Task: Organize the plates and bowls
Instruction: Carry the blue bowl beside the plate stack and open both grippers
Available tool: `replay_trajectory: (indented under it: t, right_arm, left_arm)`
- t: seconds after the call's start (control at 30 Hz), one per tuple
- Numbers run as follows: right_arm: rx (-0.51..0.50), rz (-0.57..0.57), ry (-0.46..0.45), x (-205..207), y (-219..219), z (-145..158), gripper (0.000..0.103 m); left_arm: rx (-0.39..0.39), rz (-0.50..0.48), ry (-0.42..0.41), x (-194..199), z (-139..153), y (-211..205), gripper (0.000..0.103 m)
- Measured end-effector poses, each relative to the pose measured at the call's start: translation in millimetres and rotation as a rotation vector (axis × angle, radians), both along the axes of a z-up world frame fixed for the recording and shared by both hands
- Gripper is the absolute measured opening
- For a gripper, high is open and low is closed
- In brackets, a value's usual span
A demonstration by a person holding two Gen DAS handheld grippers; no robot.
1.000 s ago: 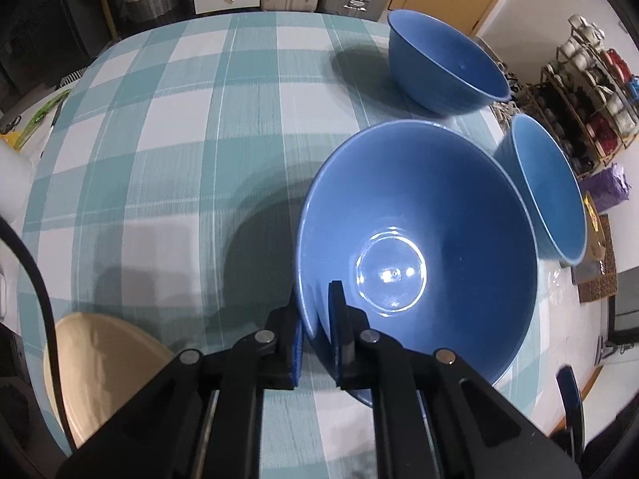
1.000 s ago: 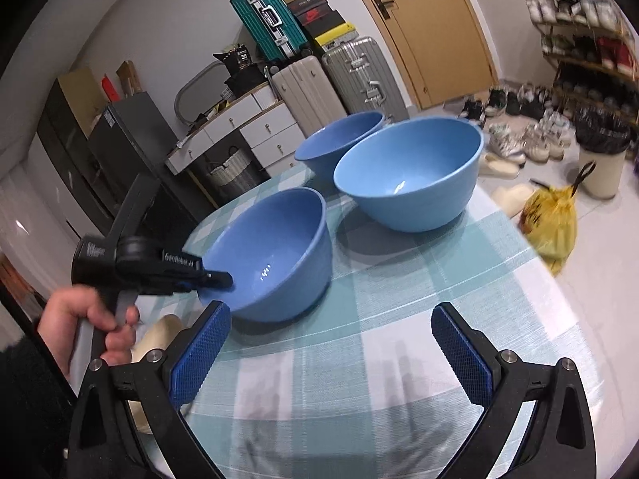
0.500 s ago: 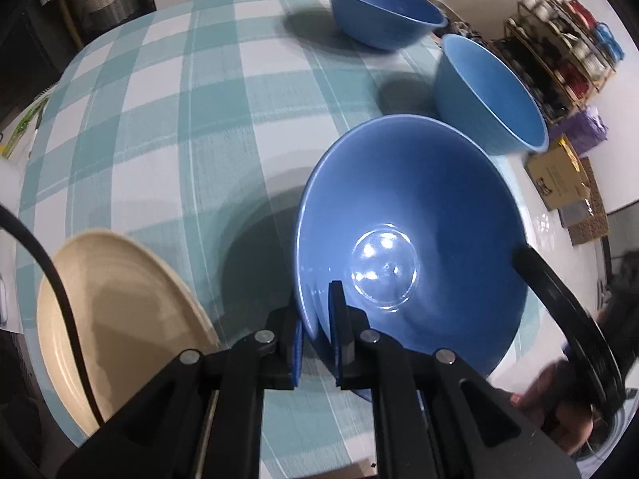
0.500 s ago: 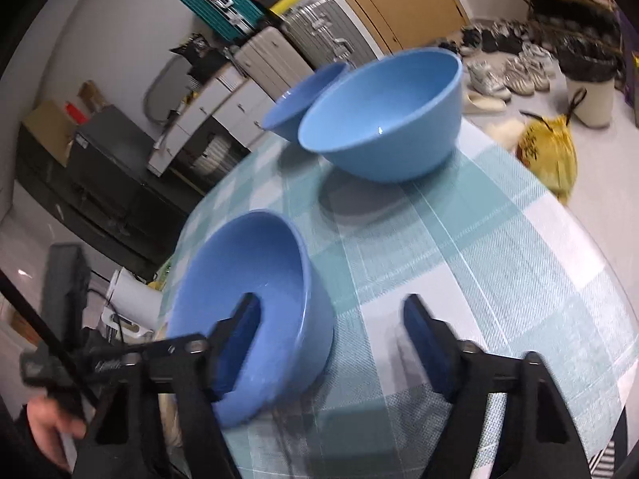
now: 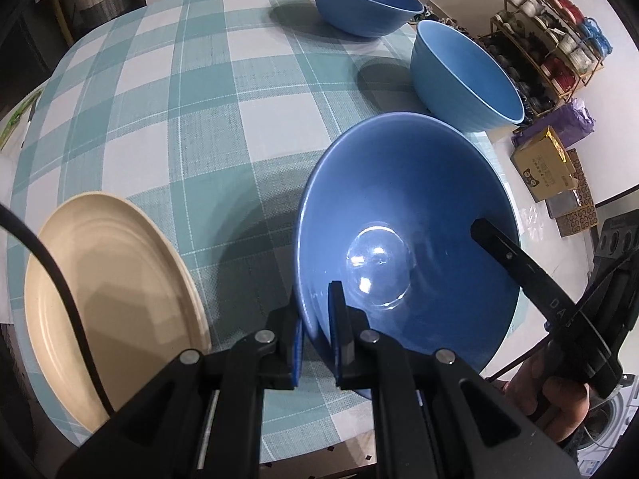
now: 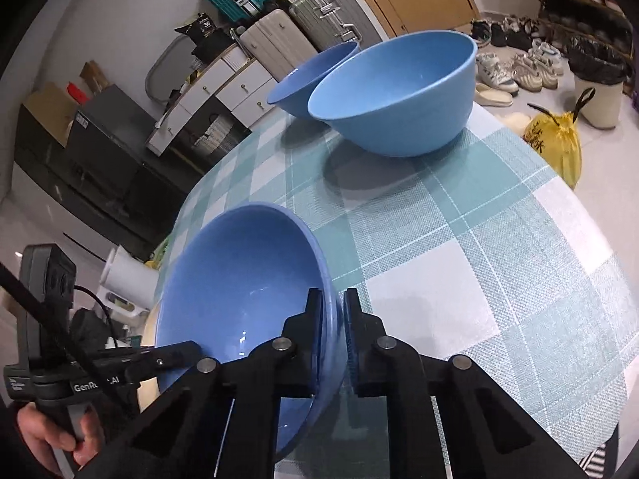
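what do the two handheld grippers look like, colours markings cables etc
Both are black, angular two-finger tools with round silver pivot screws and blue ribbed pads inside the fingers. The left gripper has a black cable running past it, and its body shows white lettering starting "GenRo". The right gripper carries white letters "DA" on one finger. A dark sleeve shows at the left hand.

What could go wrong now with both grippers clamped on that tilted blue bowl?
The tilted bowl is pinched only at its thin rim by the left gripper and the right gripper, so uneven pulling could make it slip. Lowered carelessly, it might clip the beige plate beside it.
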State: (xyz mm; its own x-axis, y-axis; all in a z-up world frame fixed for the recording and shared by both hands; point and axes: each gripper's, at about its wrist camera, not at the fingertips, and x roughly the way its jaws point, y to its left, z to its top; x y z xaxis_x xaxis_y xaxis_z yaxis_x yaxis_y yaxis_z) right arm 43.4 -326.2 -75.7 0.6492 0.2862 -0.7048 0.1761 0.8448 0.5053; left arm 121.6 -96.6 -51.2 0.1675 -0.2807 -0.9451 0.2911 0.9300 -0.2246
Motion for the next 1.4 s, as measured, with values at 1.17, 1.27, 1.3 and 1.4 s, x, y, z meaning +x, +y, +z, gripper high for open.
replay_trajectory:
  t: [1.17, 1.27, 1.3, 1.4]
  right_arm:
    - [-0.046, 0.001, 0.138, -11, -25, 11, 0.008]
    - [-0.058, -0.003, 0.146, -13, -25, 12, 0.008]
    - [-0.058, -0.004, 0.15, -13, -26, 12, 0.008]
    - [-0.047, 0.002, 0.182, -10, -27, 8, 0.008]
  left_arm:
    - [-0.047, -0.02, 0.104, -8, -20, -28, 0.009]
    - [-0.045, -0.025, 0.104, -9, -20, -31, 0.009]
    - [-0.045, -0.025, 0.102, -9, -19, -31, 0.009]
    - [-0.062, -0.016, 0.102, -8, -18, -30, 0.009]
